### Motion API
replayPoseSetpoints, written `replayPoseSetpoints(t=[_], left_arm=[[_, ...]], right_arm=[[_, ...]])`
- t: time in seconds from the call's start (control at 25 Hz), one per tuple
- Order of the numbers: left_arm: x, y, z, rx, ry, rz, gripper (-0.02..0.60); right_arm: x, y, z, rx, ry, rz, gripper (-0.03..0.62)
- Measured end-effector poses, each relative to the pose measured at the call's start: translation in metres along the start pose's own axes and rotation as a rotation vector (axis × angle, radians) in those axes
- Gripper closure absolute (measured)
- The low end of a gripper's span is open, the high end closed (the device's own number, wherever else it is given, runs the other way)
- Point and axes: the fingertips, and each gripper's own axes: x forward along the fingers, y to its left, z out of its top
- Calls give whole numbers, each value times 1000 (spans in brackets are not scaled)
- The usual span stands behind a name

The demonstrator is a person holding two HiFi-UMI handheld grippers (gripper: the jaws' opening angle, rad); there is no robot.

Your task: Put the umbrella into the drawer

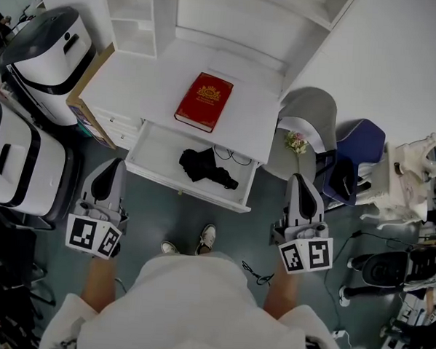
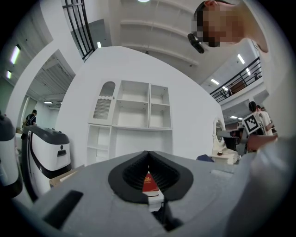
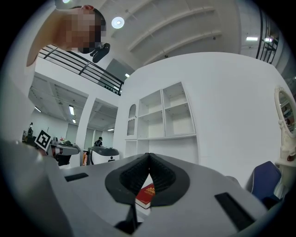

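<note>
A white shelf unit (image 2: 138, 111) and white wall (image 2: 189, 88) stand ahead of the left gripper (image 1: 115, 165), with grey-green floor (image 1: 165, 218) below.

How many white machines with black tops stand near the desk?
2. The far machine stands beside the left end of the desk; the near machine stands at the head view's left edge. Others may be out of frame.

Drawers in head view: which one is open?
The wide drawer below the red book, pulled out with the black umbrella lying in it. The small drawers to its left are shut.
</note>
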Motion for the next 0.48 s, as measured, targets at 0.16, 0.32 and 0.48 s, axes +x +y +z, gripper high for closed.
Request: replayPoseSetpoints(t=[0.16, 0.32, 0.48], left_arm=[[-1, -3, -1, 4, -2, -17, 568], [-2, -12, -2, 2, -4, -33, 568], [-5, -17, -3, 6, 0, -36, 566]], right_arm=[[-7, 7, -3, 9, 4, -4, 594], [-16, 6, -6, 20, 8, -15, 594], [-19, 10, -10, -29, 26, -5, 595]])
